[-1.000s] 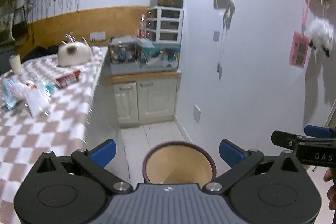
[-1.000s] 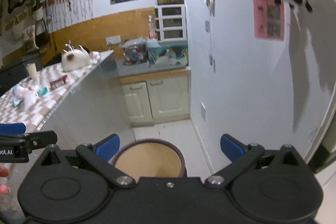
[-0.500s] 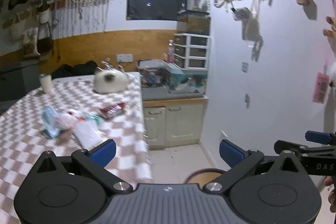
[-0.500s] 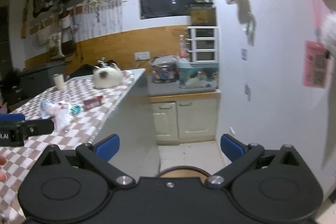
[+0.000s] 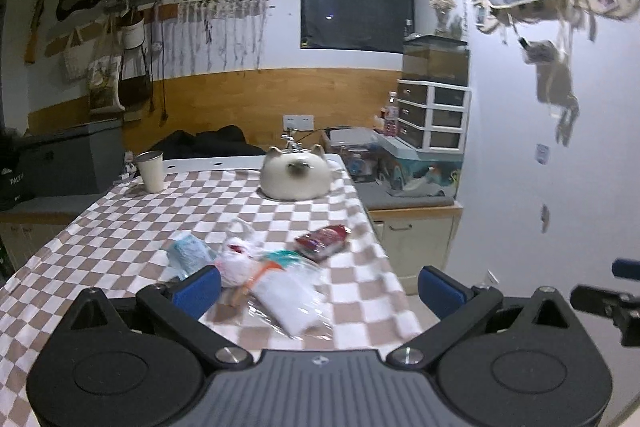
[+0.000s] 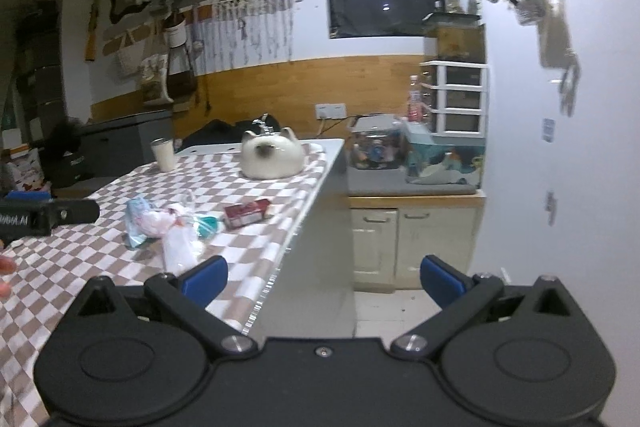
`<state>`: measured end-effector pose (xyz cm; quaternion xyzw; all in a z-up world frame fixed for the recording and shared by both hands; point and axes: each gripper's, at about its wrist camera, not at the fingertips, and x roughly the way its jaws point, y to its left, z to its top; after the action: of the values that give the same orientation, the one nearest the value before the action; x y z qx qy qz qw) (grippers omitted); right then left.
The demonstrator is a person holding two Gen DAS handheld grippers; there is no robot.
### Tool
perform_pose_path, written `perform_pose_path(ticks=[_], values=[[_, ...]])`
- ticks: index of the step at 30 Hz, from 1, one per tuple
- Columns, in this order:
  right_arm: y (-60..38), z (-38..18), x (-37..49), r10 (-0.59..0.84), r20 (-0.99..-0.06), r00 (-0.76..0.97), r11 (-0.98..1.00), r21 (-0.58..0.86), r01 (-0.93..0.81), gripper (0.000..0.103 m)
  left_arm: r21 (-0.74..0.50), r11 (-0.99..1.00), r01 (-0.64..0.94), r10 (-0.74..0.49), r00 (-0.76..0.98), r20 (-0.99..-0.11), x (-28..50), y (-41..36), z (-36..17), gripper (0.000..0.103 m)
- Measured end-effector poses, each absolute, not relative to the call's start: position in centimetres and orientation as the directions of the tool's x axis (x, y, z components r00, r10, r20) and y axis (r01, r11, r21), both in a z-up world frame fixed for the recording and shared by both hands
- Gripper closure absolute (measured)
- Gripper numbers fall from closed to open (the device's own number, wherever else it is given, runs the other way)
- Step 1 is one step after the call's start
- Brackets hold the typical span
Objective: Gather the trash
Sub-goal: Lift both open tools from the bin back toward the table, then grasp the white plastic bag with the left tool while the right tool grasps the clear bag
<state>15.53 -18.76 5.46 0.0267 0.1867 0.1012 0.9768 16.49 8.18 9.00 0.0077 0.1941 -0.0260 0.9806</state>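
Nothing collected yet, by the look of it. Trash in a loose cluster on the checkered tablecloth (image 5: 120, 247): clear plastic bag (image 5: 292, 301), crumpled white wrapper (image 5: 236, 263), pale blue packet (image 5: 188, 253), red packet (image 5: 324, 237) near the table edge. Left gripper (image 5: 320, 281) spread wide, empty, hovering just short of the pile. Right gripper (image 6: 324, 275) likewise wide, empty, off the table's corner. All pieces left to pick. No legible print on the wrappers; partial lettering on the left tool body in the right wrist view, blurred.

I see a soft checked cloth (image 5: 120, 227) on the desk, crinkly shiny plastic bags (image 5: 288, 291), and a smooth glossy cat-shaped pot (image 5: 296, 177).
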Motion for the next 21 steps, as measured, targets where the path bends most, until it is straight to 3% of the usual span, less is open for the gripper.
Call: perform_pose_path(ticks=[16, 21], values=[[-11.0, 3.7, 21.6, 0.315, -0.422, 0.850, 0.948, 0.175, -0.264, 0.000, -0.152, 0.988, 0.014, -0.083, 0.885, -0.458, 30.2, 16.8, 4.4, 0.002], [-10.3, 4.2, 24.7, 0.396, -0.424, 0.815, 0.914, 0.266, -0.306, 0.000, -0.191, 0.982, -0.013, -0.079, 0.881, -0.467, 32.6, 18.0, 2.3, 0.018]])
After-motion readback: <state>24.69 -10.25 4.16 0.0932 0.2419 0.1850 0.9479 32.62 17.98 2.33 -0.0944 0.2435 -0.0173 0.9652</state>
